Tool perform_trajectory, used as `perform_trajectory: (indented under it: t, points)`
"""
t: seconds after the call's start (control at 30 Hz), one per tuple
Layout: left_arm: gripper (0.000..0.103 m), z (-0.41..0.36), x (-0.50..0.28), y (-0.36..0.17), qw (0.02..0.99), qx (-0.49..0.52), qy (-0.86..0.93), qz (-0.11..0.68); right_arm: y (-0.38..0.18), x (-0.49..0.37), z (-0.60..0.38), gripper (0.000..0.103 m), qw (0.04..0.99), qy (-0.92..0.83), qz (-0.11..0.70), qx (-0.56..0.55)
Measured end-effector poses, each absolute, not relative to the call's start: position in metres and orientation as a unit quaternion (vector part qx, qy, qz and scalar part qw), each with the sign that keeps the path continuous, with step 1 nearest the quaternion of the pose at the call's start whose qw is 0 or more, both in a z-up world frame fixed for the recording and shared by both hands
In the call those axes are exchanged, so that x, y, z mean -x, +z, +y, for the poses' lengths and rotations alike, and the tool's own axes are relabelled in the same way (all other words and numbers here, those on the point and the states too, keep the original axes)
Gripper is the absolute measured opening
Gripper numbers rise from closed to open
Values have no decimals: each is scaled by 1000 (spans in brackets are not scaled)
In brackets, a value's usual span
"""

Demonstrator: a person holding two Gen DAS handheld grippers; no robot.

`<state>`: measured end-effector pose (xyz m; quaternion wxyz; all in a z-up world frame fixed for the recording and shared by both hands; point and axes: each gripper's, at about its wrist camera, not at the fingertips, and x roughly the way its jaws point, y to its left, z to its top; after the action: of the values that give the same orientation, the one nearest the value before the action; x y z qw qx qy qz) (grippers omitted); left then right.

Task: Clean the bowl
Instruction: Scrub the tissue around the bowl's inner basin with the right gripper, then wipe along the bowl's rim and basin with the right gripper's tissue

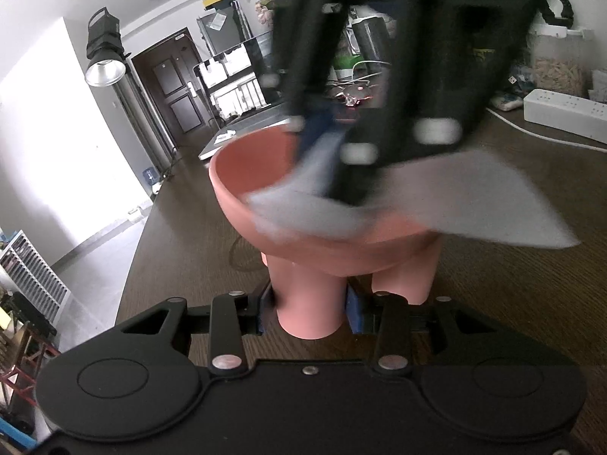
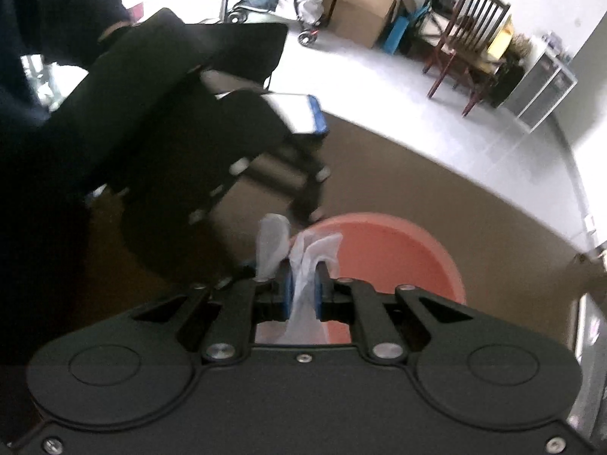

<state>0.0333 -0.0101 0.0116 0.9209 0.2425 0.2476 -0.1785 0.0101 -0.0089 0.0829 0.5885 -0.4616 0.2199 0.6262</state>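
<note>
While blurred, cloth (image 1: pixel 303 212) seemingly inside bowl (image 1: pixel 242 174).

Pink bowl (image 1: pixel 258 174) on stubby legs, one leg clamped between fingers; grey cloth (image 1: pixel 315 212) draped inside, pinched between fingers.

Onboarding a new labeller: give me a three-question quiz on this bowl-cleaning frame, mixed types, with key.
1. True or false: the left tool is shut on a leg of the pink bowl.
2. What does the right tool hold? A) sponge B) grey cloth C) nothing
3. Where does the cloth lie in the left wrist view?

Key: 1 true. 2 B. 3 Draped over the bowl's rim, part inside, part hanging outside above the brown table.
</note>
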Motion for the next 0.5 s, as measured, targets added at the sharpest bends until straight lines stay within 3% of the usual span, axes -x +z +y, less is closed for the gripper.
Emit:
perform_trajectory:
  t: [0.3,0.5]
  points:
    - [38,-10,-33,11,923,-234,-175,251,93,-60,-32,11,622,572,239,478]
    - [38,-7,-33,9,923,-232,-177,250,81,-51,-63,11,600,565,269,498]
